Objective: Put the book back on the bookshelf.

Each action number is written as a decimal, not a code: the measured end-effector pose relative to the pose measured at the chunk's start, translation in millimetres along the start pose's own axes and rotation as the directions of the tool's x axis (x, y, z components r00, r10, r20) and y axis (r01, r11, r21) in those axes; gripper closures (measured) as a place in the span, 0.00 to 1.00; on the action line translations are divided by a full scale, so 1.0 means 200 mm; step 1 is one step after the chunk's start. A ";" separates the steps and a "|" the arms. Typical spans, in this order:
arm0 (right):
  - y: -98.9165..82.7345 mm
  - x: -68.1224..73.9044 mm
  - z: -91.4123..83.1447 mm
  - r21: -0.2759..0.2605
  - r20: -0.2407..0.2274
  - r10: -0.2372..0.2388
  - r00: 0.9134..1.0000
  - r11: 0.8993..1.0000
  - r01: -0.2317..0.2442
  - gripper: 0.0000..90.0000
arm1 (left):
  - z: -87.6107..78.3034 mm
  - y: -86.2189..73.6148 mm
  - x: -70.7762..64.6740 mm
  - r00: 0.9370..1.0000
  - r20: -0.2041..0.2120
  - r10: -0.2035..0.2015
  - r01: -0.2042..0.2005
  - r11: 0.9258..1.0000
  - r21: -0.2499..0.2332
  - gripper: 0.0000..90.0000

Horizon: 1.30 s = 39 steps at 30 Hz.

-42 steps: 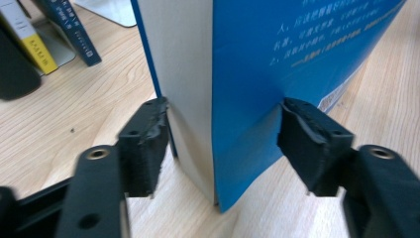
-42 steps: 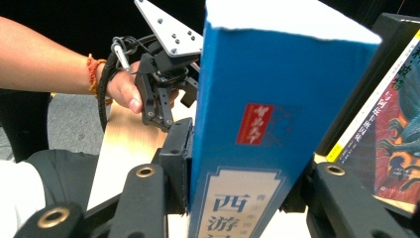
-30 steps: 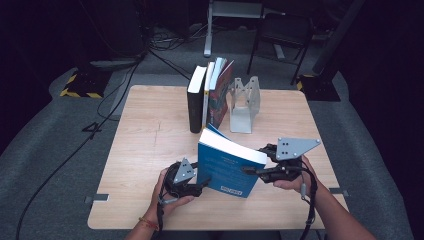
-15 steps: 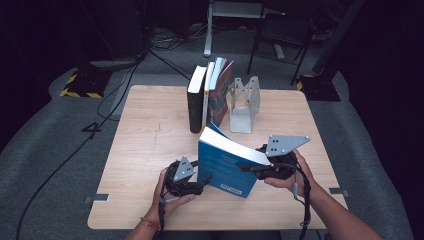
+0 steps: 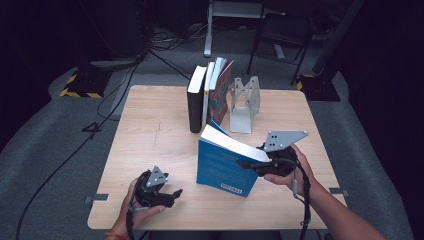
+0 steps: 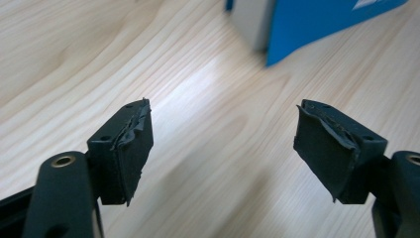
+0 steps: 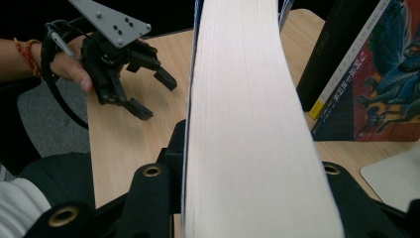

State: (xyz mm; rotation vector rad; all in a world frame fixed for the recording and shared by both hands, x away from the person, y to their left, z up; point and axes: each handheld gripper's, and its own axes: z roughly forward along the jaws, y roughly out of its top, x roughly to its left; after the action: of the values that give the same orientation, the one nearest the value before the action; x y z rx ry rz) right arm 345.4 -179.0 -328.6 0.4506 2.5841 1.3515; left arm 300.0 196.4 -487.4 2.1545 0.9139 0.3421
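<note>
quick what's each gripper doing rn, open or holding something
Left gripper: open, nothing between its jaws, which have just been opening.
Right gripper: shut on the blue book, holding it upright on the table.

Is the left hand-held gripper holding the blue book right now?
No, the left hand-held gripper stands open over bare table, apart from the blue book, which the right hand-held gripper clamps.

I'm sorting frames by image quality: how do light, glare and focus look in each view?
High view: the table is evenly lit, the room around it nearly black, the picture slightly soft. Left gripper view: a bright sheen of glare on the wood between the fingers; the blue book behind is blurred. Right gripper view: the book's page edge, close to the lens, looks pale and bowed.
</note>
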 end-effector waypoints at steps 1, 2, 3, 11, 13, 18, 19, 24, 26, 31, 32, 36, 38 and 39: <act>0.01 -0.01 0.00 0.004 0.005 0.015 1.000 1.000 -0.015 0.68 | -0.01 -0.03 0.03 1.000 -0.009 -0.021 0.021 1.000 0.009 0.21; 0.01 -0.01 0.00 0.004 0.005 0.015 1.000 1.000 -0.015 0.68 | -0.01 -0.03 0.03 1.000 -0.009 -0.021 0.021 1.000 0.009 0.21; 0.01 -0.01 0.00 0.007 0.009 0.019 1.000 1.000 -0.019 0.68 | -0.02 -0.05 0.06 0.999 -0.022 -0.049 0.050 0.999 0.021 0.21; 0.04 -0.09 -0.07 0.030 0.059 0.056 0.997 0.998 -0.058 0.68 | 0.02 -0.09 0.08 0.998 -0.059 -0.027 0.030 0.998 0.052 0.21; 0.04 -0.10 -0.08 0.032 0.066 0.061 0.996 0.997 -0.063 0.68 | 0.02 -0.09 0.07 0.998 -0.061 -0.025 0.028 0.998 0.056 0.21; 0.04 -0.15 -0.13 0.040 0.119 0.077 0.990 0.996 -0.082 0.68 | 0.03 -0.09 0.07 0.997 -0.072 -0.019 0.023 0.998 0.059 0.20; 0.04 -0.16 -0.14 0.040 0.130 0.080 0.988 0.995 -0.086 0.68 | 0.03 -0.09 0.07 0.997 -0.073 -0.018 0.023 0.998 0.058 0.20; 0.04 -0.22 -0.19 0.053 0.188 0.098 0.977 0.993 -0.110 0.68 | 0.03 -0.09 0.07 0.997 -0.072 -0.024 0.028 0.998 0.059 0.19; 0.05 -0.27 -0.21 0.059 0.225 0.109 0.968 0.990 -0.126 0.68 | 0.03 -0.08 0.07 0.997 -0.079 -0.027 0.032 0.998 0.062 0.17; 0.06 -0.34 -0.22 0.068 0.283 0.122 0.951 0.987 -0.146 0.68 | 0.04 -0.08 0.06 0.996 -0.078 -0.033 0.038 0.997 0.061 0.17; 0.07 -0.35 -0.22 0.067 0.296 0.124 0.947 0.986 -0.150 0.68 | 0.04 -0.08 0.06 0.996 -0.078 -0.033 0.038 0.997 0.061 0.17; 0.08 -0.40 -0.22 0.066 0.328 0.138 0.935 0.984 -0.168 0.68 | 0.04 -0.08 0.06 0.996 -0.078 -0.035 0.040 0.997 0.060 0.17; 0.08 -0.43 -0.22 0.059 0.336 0.158 0.928 0.980 -0.188 0.68 | 0.04 -0.08 0.06 0.996 -0.078 -0.035 0.040 0.997 0.060 0.17; 0.09 -0.45 -0.22 0.052 0.344 0.171 0.923 0.978 -0.201 0.68 | 0.04 -0.08 0.06 0.996 -0.078 -0.035 0.040 0.997 0.060 0.17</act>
State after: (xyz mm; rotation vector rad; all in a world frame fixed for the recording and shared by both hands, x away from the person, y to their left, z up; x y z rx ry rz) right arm 418.4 -234.6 -286.8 0.8811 2.3651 1.0995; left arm 304.7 208.6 -504.7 2.1904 1.0195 0.3854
